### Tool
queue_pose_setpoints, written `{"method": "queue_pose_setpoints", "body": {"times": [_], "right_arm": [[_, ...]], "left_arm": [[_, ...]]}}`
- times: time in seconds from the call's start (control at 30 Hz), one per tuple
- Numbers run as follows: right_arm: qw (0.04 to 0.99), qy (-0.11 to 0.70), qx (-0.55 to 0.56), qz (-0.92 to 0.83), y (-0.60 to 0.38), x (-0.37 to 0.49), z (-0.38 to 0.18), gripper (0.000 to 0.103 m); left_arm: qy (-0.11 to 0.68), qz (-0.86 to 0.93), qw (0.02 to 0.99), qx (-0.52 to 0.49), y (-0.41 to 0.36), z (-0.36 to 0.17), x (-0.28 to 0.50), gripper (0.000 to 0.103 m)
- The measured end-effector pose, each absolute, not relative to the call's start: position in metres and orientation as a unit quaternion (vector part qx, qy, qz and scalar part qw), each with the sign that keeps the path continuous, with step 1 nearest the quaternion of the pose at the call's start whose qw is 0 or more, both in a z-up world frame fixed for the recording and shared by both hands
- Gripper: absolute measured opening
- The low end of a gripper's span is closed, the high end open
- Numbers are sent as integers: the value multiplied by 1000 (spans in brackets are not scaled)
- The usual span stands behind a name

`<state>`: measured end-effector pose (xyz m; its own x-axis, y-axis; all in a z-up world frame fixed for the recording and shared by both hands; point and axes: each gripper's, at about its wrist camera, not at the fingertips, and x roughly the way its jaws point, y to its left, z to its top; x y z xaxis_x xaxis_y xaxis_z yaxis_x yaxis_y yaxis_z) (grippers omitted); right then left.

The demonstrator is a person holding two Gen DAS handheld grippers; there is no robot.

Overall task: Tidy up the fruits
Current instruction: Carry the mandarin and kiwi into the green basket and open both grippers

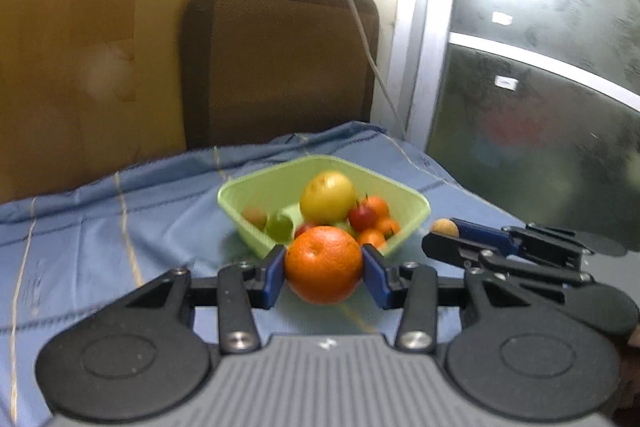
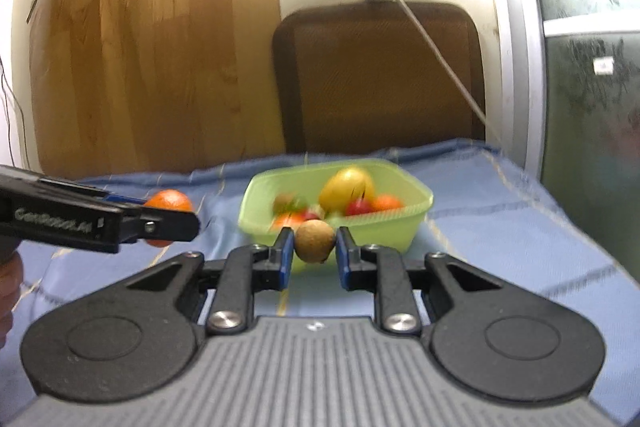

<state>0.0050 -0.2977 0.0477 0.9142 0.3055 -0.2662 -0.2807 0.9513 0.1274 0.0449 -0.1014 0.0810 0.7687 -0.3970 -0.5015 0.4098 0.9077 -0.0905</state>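
The desk (image 1: pixel 100 211) is covered edge to edge by a blue cloth (image 1: pixel 168 195) with pale stripes, creased and rumpled toward the far edge. On the cloth, about midway across and nearer the far edge, sits a light green tub (image 1: pixel 256 195), one corner turned toward the near edge. It is heaped with fruit (image 1: pixel 328 197).
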Motion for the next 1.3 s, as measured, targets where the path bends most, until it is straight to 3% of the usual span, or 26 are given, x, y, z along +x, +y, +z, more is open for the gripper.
{"method": "queue_pose_setpoints", "body": {"times": [0.47, 0.7, 0.83, 0.93, 1.3], "right_arm": [[971, 162, 33, 175, -312, 90, 41, 26], [970, 165, 21, 176, -304, 94, 37, 26], [971, 161, 17, 175, -301, 91, 38, 34], [973, 155, 14, 174, -299, 86, 40, 34], [977, 132, 37, 166, -293, 46, 49, 34]], "left_arm": [[330, -174, 928, 1, -134, 56, 143, 41], [327, -159, 931, 10, -139, 55, 141, 42], [321, -146, 935, 24, -142, 59, 133, 46], [311, -141, 939, 32, -142, 65, 123, 52], [285, -125, 950, 37, -135, 84, 81, 55]]}}
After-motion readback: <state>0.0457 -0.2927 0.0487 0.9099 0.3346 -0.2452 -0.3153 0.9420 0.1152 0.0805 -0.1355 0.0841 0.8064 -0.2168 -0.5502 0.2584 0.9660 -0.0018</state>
